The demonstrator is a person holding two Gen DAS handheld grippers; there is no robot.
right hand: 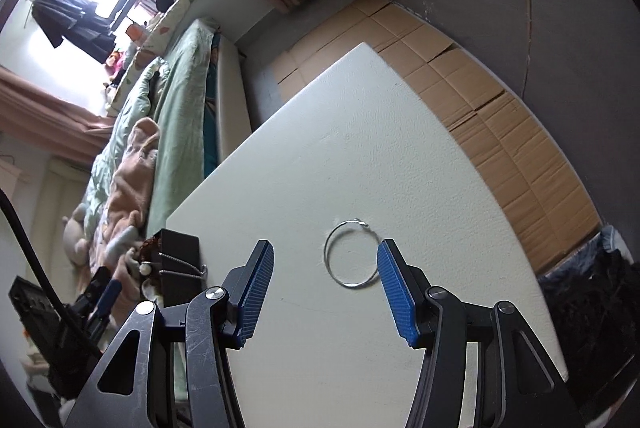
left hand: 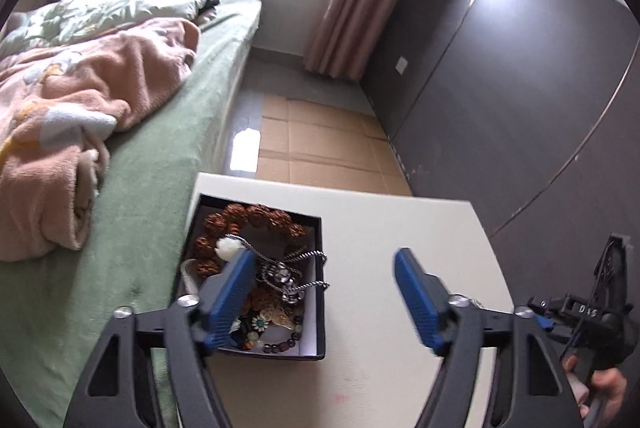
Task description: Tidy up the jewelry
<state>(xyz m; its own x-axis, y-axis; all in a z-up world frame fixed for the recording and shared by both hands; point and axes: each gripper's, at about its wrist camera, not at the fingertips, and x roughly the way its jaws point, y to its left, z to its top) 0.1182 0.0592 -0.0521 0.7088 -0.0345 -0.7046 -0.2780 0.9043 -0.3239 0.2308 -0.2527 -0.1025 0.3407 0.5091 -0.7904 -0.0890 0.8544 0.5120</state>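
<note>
**Two spread grippers over a white desk, one box, one loose hoop**

A bed (left hand: 152,156) with green sheet and a pink blanket (left hand: 80,100) lies left of the white desk (left hand: 400,240); cardboard (left hand: 320,140) covers the floor beyond, against a dark wall. One black jewelry box (left hand: 320,284) sits at the desk's left edge, heaped with a brown bead bracelet (left hand: 256,218) and silver chains (left hand: 296,272). The left gripper (left hand: 324,304) hangs wide open, one finger over the box. One silver hoop (right hand: 351,254) lies alone on bare desk, between the spread fingers of the right gripper (right hand: 326,292).
</note>
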